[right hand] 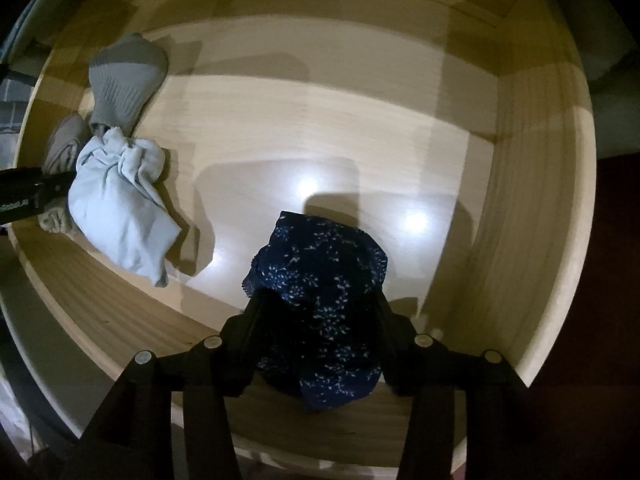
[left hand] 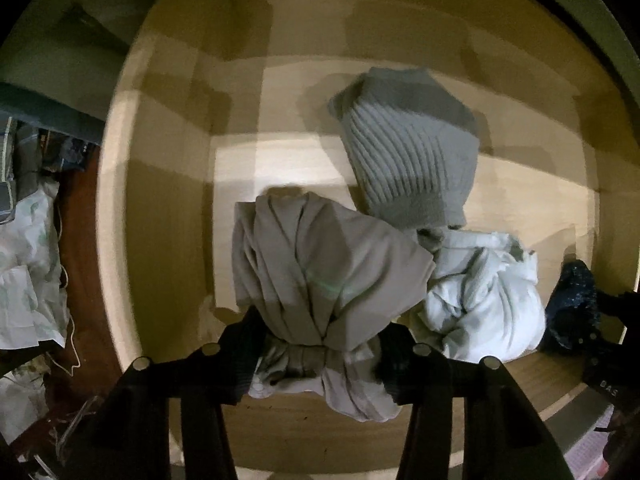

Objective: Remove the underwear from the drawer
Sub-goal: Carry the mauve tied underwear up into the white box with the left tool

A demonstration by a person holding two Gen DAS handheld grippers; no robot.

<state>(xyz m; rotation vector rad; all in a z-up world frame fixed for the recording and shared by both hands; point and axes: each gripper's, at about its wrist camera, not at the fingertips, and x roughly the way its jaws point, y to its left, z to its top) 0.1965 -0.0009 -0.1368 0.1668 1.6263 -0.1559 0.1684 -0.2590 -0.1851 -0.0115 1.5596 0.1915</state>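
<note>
The wooden drawer (left hand: 168, 208) is open and both grippers reach into it. My left gripper (left hand: 316, 356) is shut on beige underwear (left hand: 320, 264), bunched between its black fingers near the drawer's front wall. My right gripper (right hand: 320, 336) is shut on navy blue underwear with white specks (right hand: 320, 280), also near the front wall. That navy piece shows at the right edge of the left wrist view (left hand: 572, 304). The beige piece (right hand: 64, 140) and the left gripper's body show at the left of the right wrist view.
A pale blue crumpled garment (left hand: 480, 300) lies beside the beige one, also seen in the right wrist view (right hand: 120, 208). A grey ribbed sock (left hand: 412, 148) lies behind it (right hand: 124, 80). Bare drawer floor (right hand: 360, 128) spreads right. Cluttered floor and bags (left hand: 28, 240) lie left of the drawer.
</note>
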